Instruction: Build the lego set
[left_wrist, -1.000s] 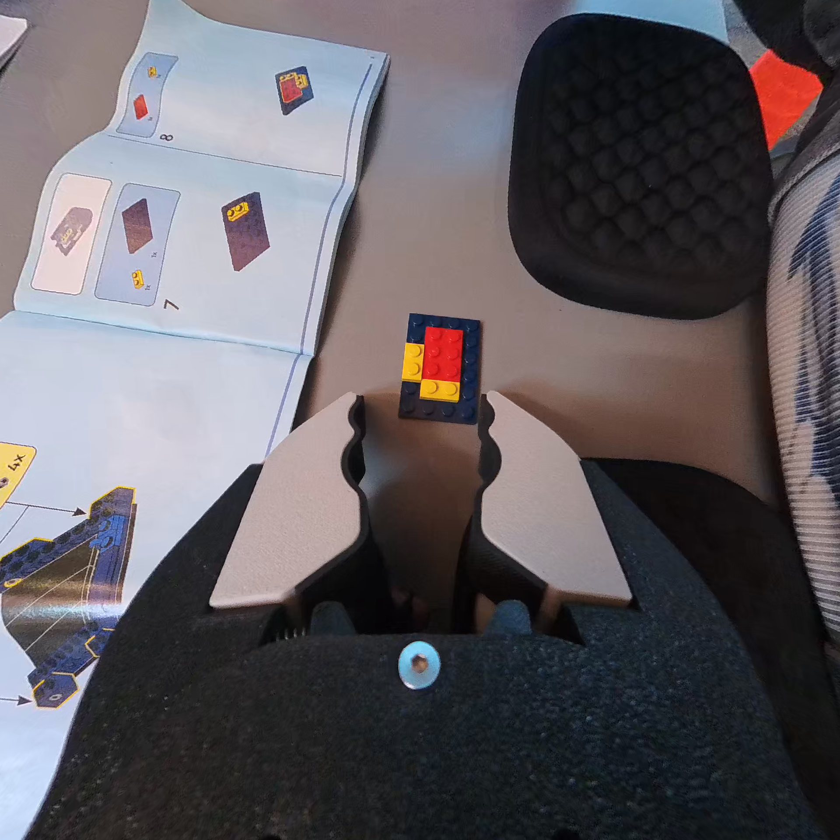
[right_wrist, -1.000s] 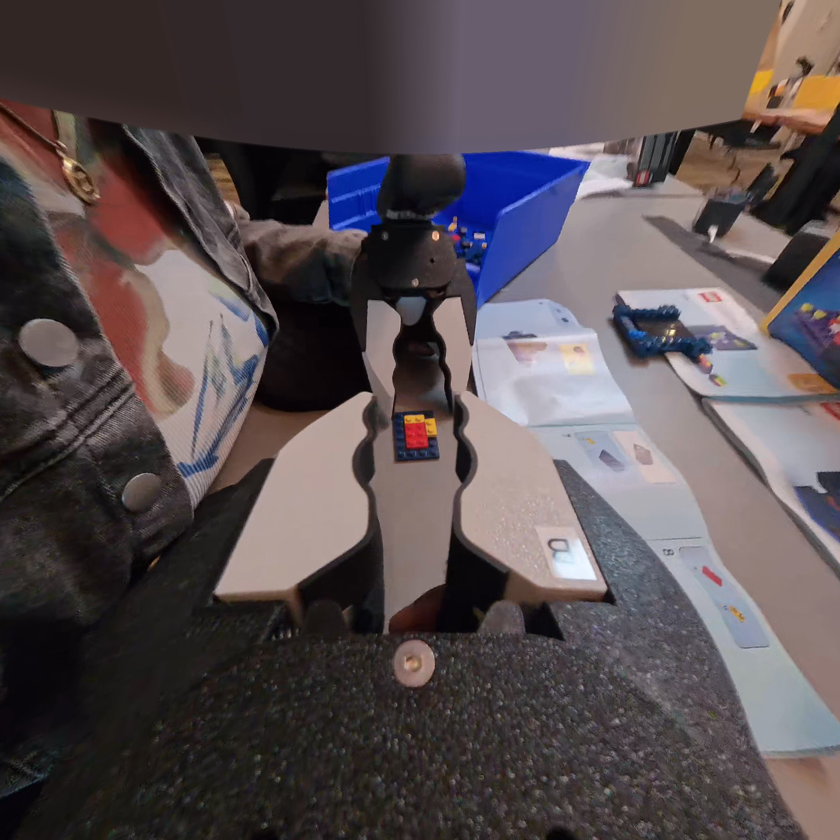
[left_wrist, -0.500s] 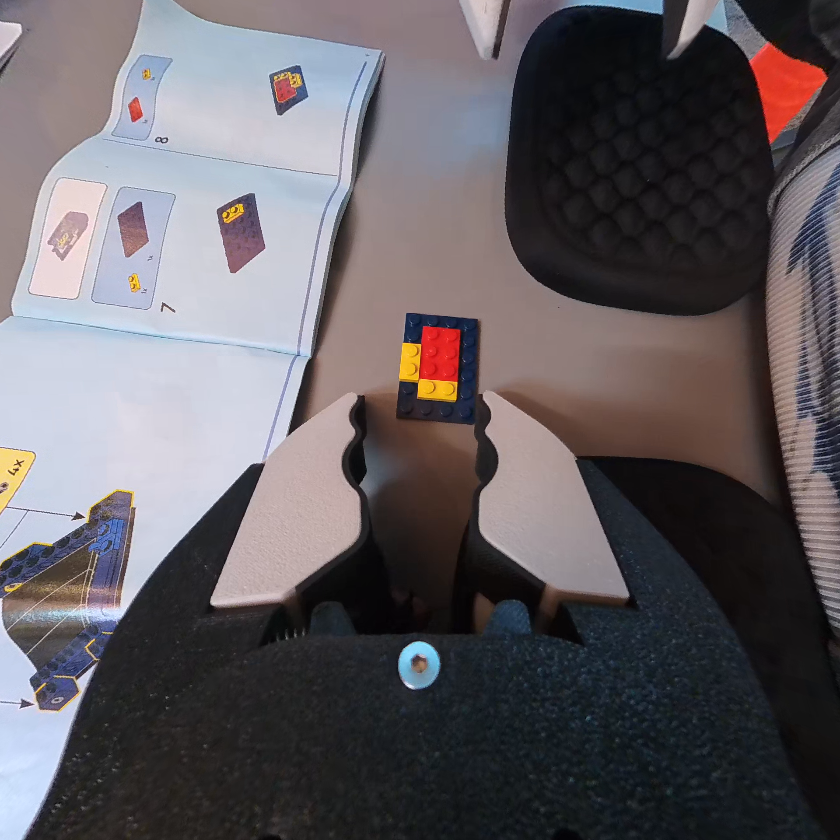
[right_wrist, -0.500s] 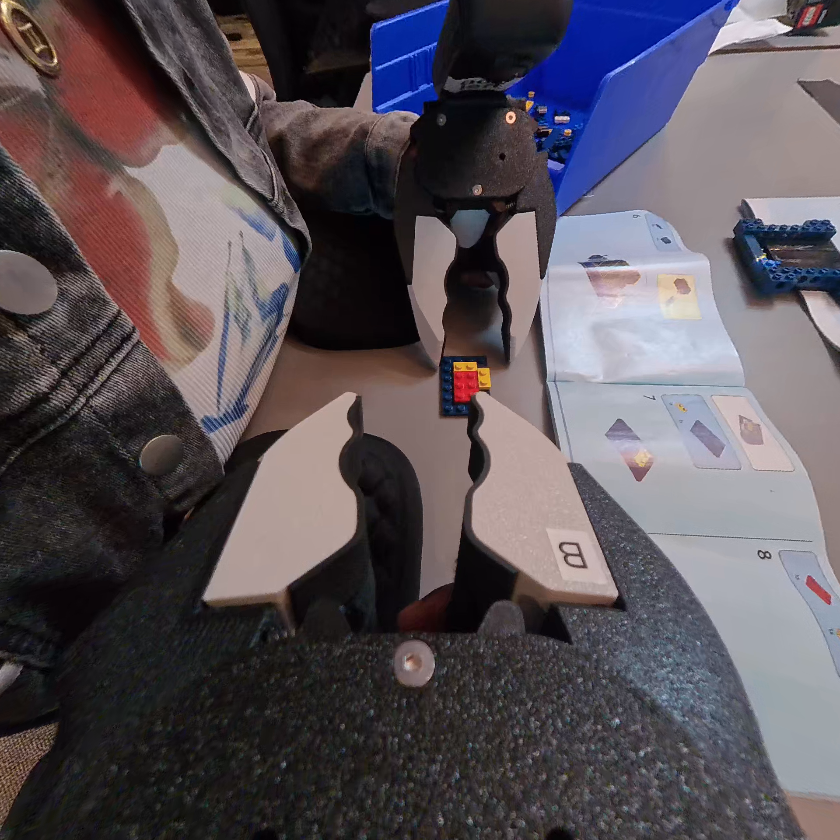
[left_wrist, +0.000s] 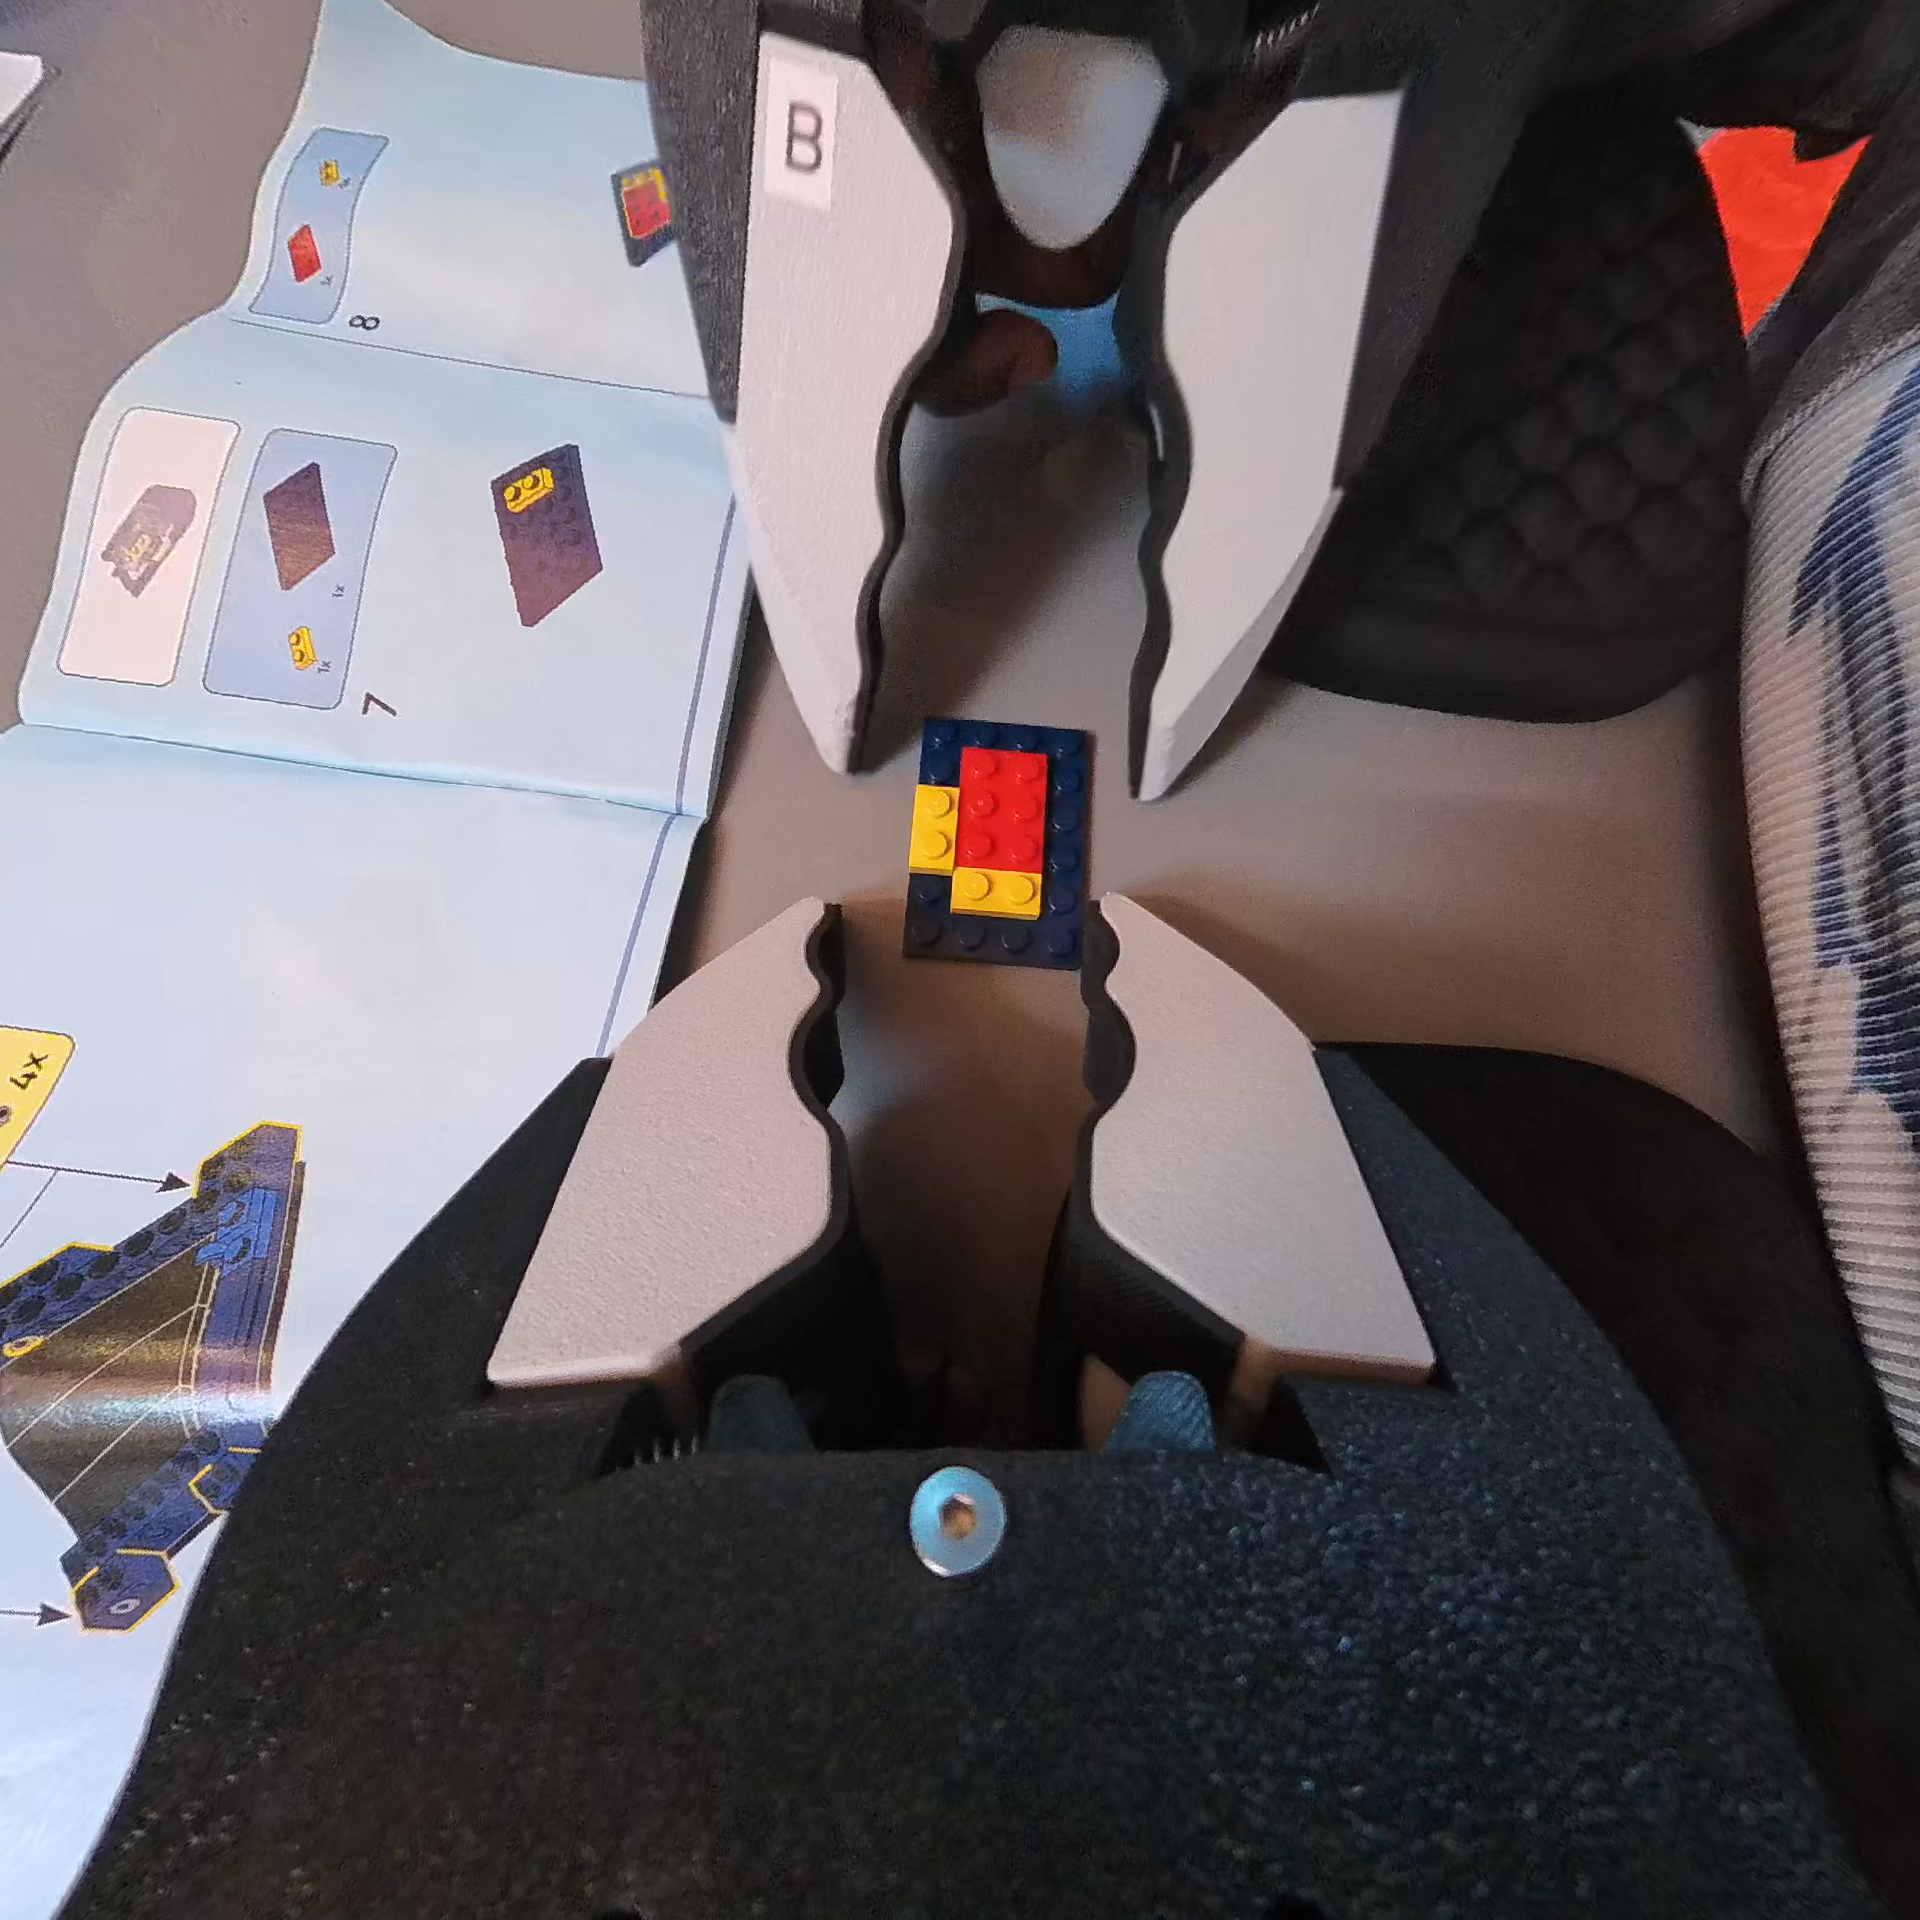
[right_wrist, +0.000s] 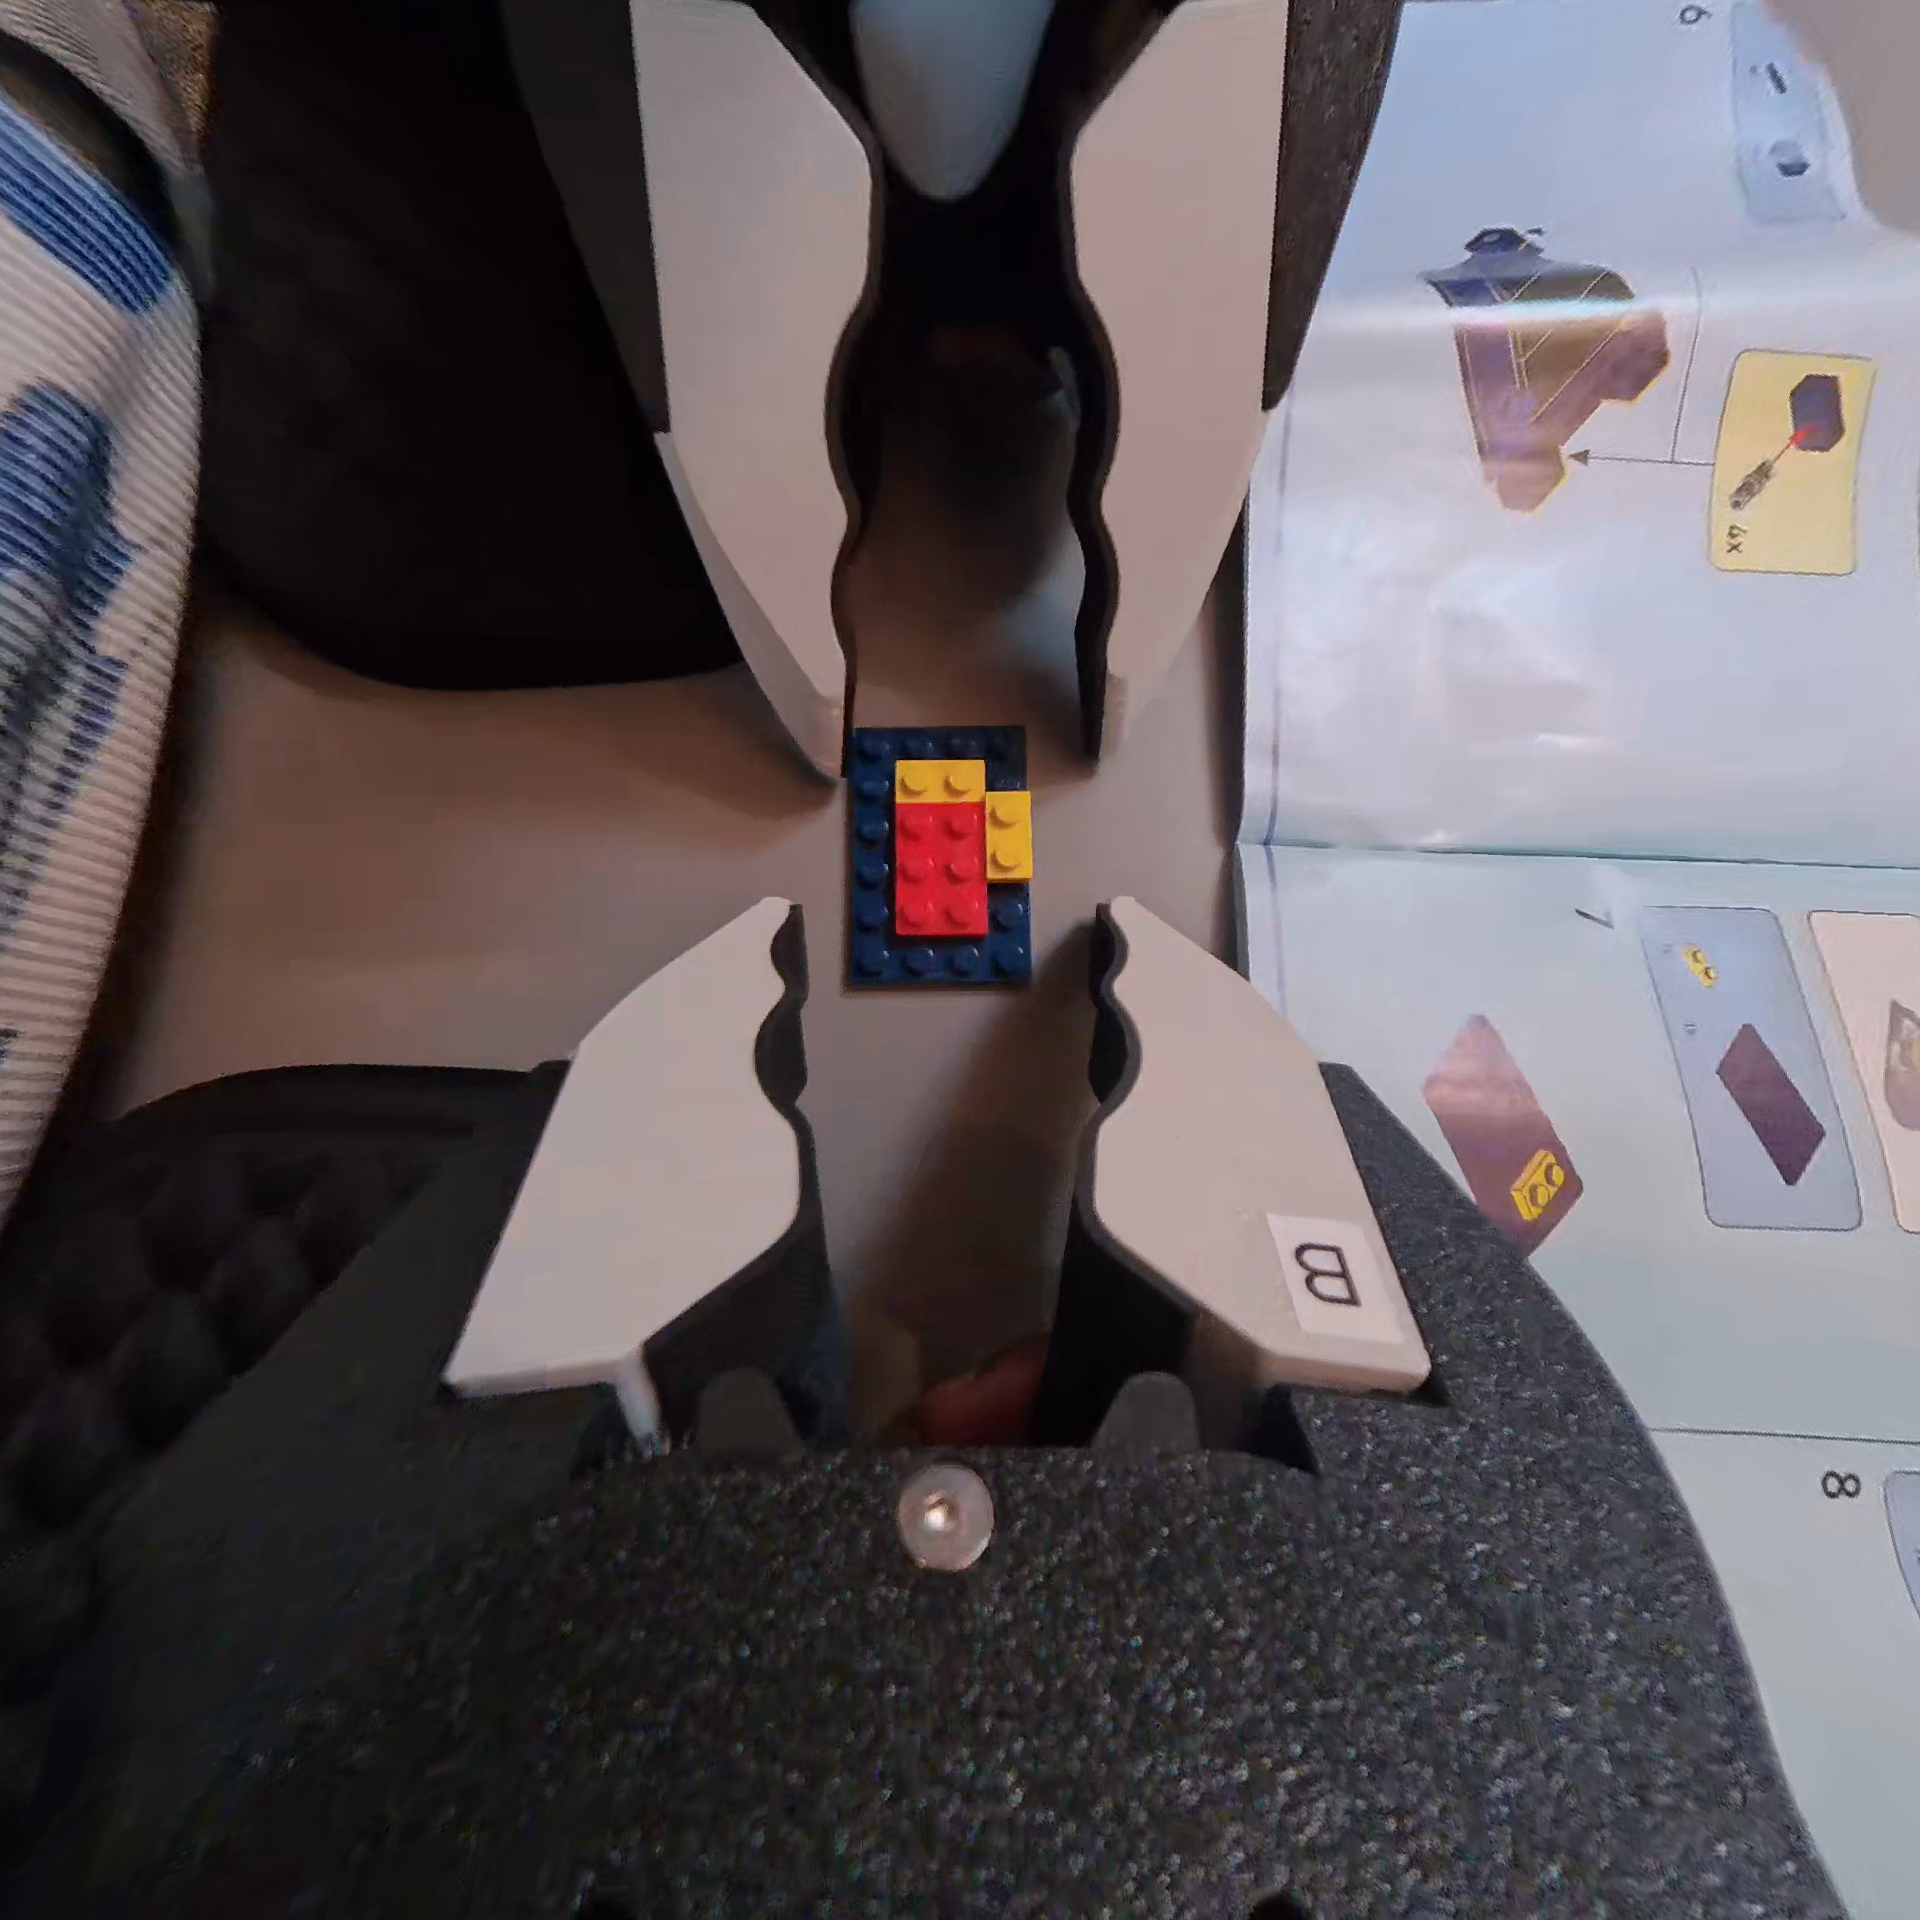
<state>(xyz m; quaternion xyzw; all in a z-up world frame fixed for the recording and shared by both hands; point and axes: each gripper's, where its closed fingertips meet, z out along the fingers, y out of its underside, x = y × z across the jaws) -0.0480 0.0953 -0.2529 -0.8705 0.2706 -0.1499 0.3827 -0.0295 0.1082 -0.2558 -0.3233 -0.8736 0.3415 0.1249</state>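
1. A small brick assembly (left_wrist: 997, 847) lies flat on the grey table (left_wrist: 1403, 883): a dark blue studded plate carrying a red plate (left_wrist: 1001, 810) in the middle, one yellow plate (left_wrist: 932, 828) along its 9 o'clock edge and a second yellow plate (left_wrist: 995, 891) at its 6 o'clock end, as the left wrist view shows it.
2. The left gripper (left_wrist: 961, 914) sits at the assembly's 6 o'clock. Its jaws are spread wider than the plate and grip nothing; the near end of the plate lies between the two fingertips, with the right fingertip (left_wrist: 1117, 925) just beside the plate's corner. I cannot tell whether that tip touches it.
3. The right gripper (right_wrist: 945, 920) faces it from the 12 o'clock side in the left wrist view, its jaws likewise parted and bare. Its fingertips (left_wrist: 847, 743) flank the far end of the plate with table showing between tip and plate on both sides.
4. In the right wrist view the same assembly (right_wrist: 940, 857) lies between the two pairs of tips, the left gripper's fingers (right_wrist: 790, 623) at 12 o'clock.
5. A pale blue instruction booklet (left_wrist: 364, 883) lies open at the assembly's 9 o'clock, near but apart.
6. A black quilted pad (left_wrist: 1558, 468) rests on the table at about 2 o'clock.
7. At 3 o'clock, a person's striped white and blue garment (left_wrist: 1839, 831) fills the frame edge.
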